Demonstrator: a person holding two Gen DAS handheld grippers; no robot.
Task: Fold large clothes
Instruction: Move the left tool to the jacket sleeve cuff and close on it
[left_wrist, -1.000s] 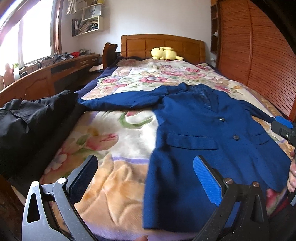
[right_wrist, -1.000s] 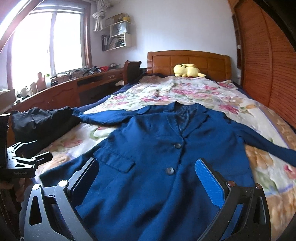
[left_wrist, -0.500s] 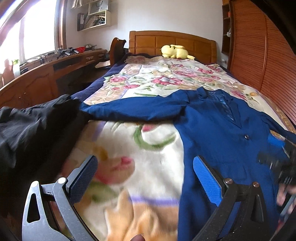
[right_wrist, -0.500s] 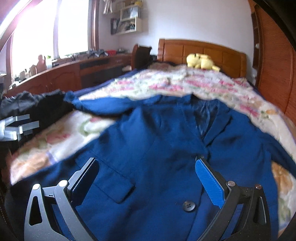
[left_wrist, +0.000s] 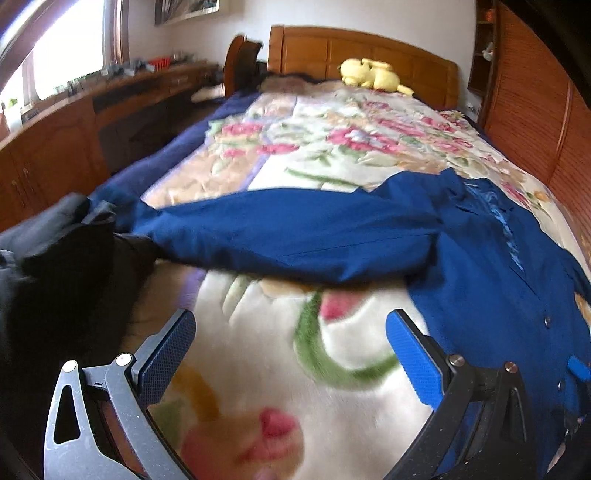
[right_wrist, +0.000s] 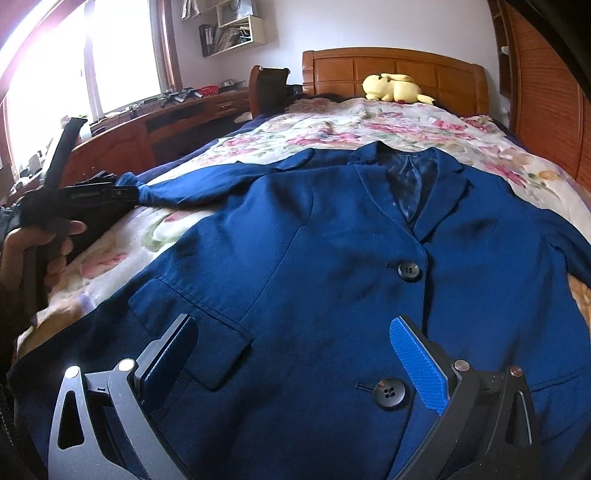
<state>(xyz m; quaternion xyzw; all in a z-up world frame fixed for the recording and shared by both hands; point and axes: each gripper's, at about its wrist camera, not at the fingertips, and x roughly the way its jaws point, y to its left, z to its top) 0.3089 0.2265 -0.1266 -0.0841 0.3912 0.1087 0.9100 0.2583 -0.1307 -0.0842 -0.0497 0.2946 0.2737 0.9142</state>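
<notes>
In my right wrist view, my left hand-held gripper (right_wrist: 127, 192) at left frame looks pinched on the sleeve cuff (right_wrist: 146, 192), though the left wrist view shows its jaws wide. Blue jacket (right_wrist: 332, 266) lies face-up on the bed (right_wrist: 369, 122), collar toward the headboard, sleeve running left. Right hand-held gripper (right_wrist: 291, 362) spread wide, lower centre.

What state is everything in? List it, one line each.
blue jacket: spread flat, front up, unfolded
jacket sleeve: stretched out sideways
black garment: bunched up
yellow plush: lying down
left tool: open, empty
right tool: open, above the jacket
</notes>
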